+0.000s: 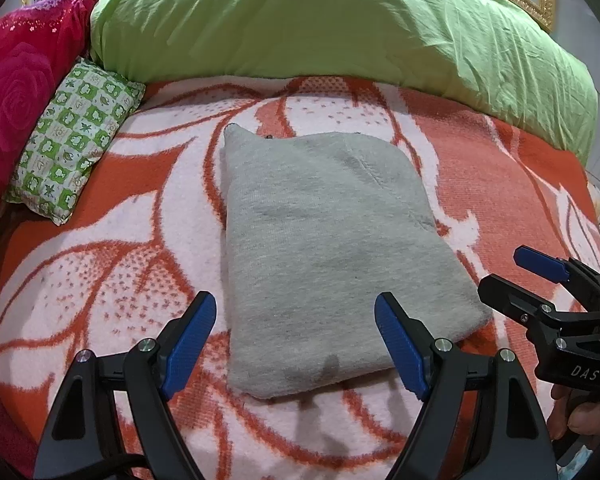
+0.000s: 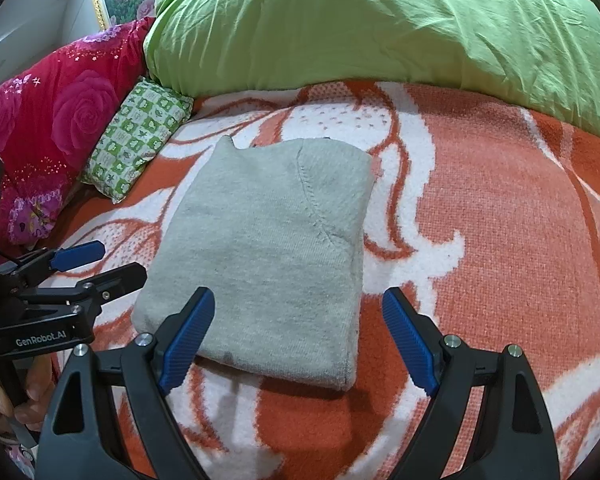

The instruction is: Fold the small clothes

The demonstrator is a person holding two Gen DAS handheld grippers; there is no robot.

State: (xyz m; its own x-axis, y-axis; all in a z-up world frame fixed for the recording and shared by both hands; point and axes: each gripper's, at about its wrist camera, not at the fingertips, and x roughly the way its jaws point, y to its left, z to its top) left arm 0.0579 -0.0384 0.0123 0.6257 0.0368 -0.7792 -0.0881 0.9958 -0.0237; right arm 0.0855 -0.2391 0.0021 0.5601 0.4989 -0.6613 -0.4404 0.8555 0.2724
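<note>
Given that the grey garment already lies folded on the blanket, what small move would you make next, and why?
Probably draw both grippers back: the grey garment lies as a neat rectangle on the blanket, and the left gripper and right gripper are open, holding nothing.

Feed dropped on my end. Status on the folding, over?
Left gripper open, empty. Right gripper open, empty. Grey garment lies folded flat on the orange blanket, untouched by fingers. Nothing in the way.

Matt grey knit garment (image 1: 324, 248) on a coarse woven blanket (image 1: 500, 184).
</note>
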